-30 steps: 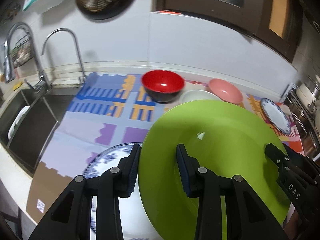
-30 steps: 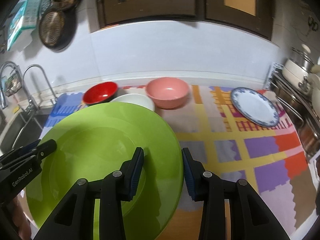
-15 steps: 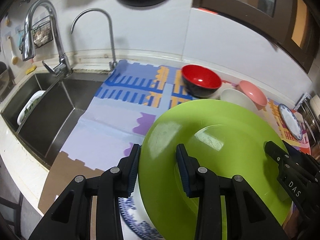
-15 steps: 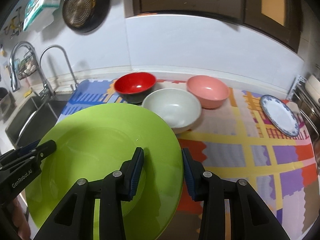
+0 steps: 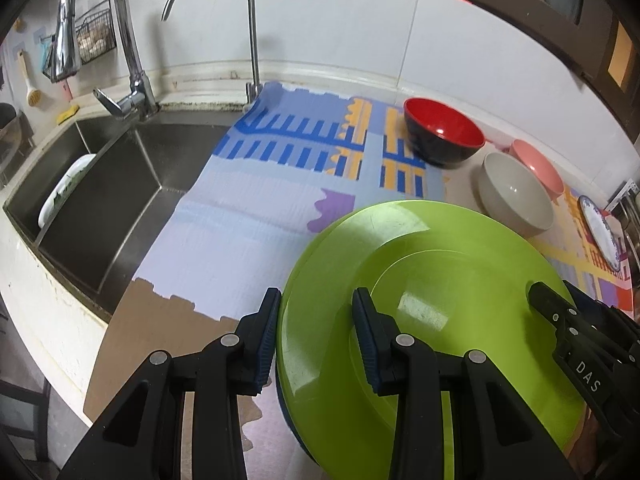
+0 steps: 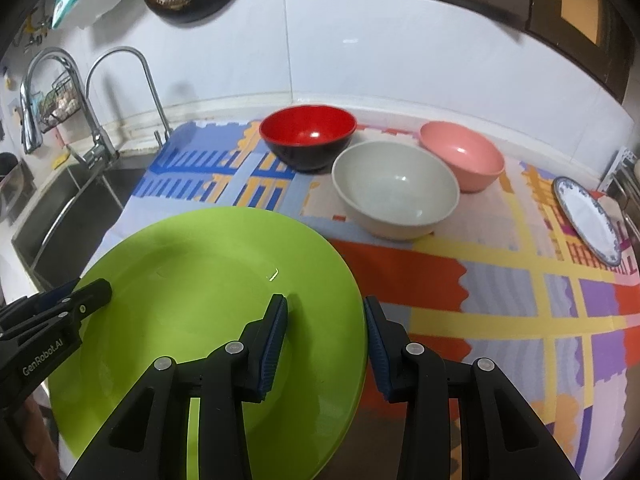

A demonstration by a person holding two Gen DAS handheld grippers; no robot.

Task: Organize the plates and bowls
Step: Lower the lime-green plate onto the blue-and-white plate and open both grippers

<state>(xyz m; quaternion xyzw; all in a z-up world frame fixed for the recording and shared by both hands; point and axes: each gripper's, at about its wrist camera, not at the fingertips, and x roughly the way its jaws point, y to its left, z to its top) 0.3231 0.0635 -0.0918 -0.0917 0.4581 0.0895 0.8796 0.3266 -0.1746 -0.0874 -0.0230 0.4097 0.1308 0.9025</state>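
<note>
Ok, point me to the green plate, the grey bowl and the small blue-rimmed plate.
green plate [image 6: 192, 280]: right wrist view, on its inner well.
grey bowl [image 6: 394, 190]: right wrist view, on its inside bottom.
blue-rimmed plate [image 6: 586, 218]: right wrist view, on its white centre.

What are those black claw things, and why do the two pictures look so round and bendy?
Those claws are grabbers that a person holds, one in each hand. Each has a tiny wide-eyed camera, which bends the picture. One picture looks along the left gripper, the other along the right gripper. Together they pinch opposite edges of a big green plate. On the colourful mat sit a red bowl, a grey bowl, a pink bowl and a blue-rimmed plate. A sink is beside the mat.
</note>
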